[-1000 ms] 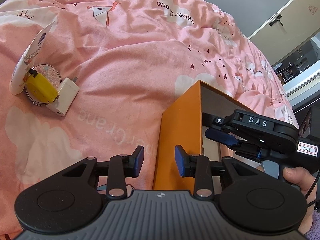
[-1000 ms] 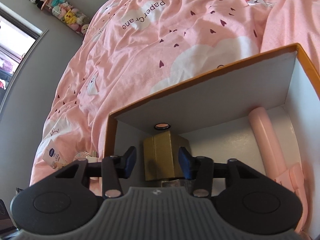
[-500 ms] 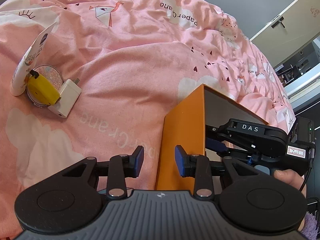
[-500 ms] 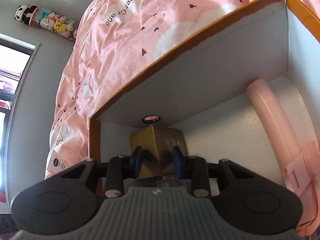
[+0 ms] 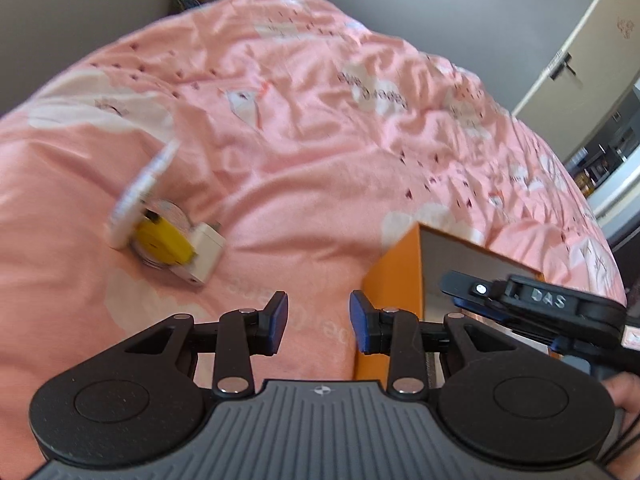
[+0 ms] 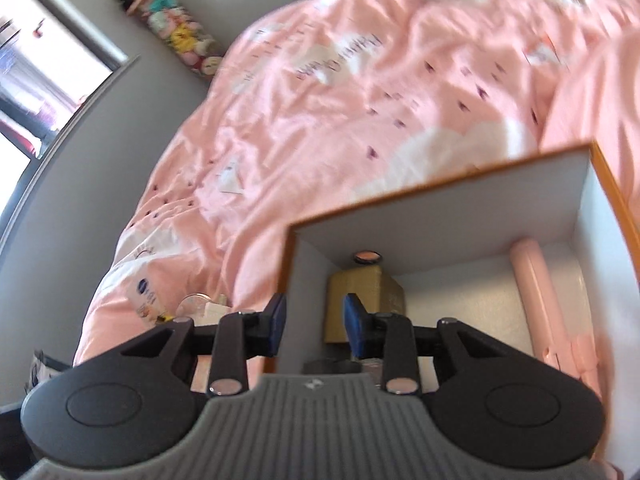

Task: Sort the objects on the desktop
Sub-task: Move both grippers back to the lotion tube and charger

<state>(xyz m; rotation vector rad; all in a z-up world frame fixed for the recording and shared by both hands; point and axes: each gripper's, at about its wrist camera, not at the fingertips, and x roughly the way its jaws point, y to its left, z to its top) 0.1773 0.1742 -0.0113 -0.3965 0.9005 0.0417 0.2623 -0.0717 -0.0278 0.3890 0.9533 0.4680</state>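
Observation:
An open orange box point(image 5: 394, 280) with white inner walls point(image 6: 440, 220) stands on a pink bedspread point(image 5: 300, 140). Inside it lie a gold carton point(image 6: 366, 300), a pink tube-shaped item point(image 6: 536, 292) and a small round lid point(image 6: 366, 257). Left of the box, a white tube point(image 5: 140, 196), a yellow tape measure point(image 5: 164, 242), a white charger point(image 5: 204, 256) and a round compact point(image 5: 172, 212) are piled together. My left gripper point(image 5: 319, 326) hangs open over the bedspread beside the box. My right gripper point(image 6: 315, 324) hovers open above the box's left wall, holding nothing; it also shows as the right gripper point(image 5: 460, 294) over the box.
Grey walls surround the bed. Plush toys point(image 6: 168, 28) stand in the corner by a window point(image 6: 40, 60). A pale door point(image 5: 580, 60) is at the far right. A person's hand point(image 5: 624, 396) holds the right gripper's handle.
Both grippers have risen and tilted up, so more of the bed and walls shows. The right gripper narrowed its jaws and came up out of the box, leaving the gold carton inside.

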